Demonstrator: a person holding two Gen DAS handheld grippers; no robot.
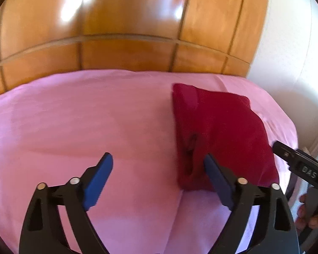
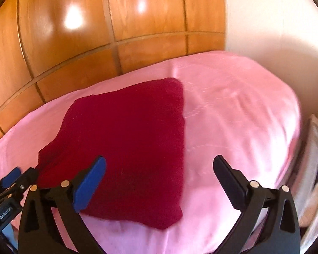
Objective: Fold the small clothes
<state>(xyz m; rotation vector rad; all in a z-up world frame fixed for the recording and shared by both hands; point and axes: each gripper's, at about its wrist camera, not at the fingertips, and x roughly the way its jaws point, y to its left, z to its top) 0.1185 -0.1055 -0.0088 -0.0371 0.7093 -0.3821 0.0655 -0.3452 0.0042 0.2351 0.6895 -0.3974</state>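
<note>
Red garment [image 2: 125,139] lies folded into compact block on pink bed [image 2: 233,110], near headboard [image 2: 74,42]. Left gripper [image 1: 159,180] spread wide, empty, beside garment's edge. Right gripper [image 2: 159,182] spread wide, empty, over near corner. Fold looks finished; perhaps tidying or next item left.

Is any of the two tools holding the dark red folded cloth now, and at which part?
Nothing is held. The left tool and right tool stand open; the dark red folded cloth lies free.
</note>
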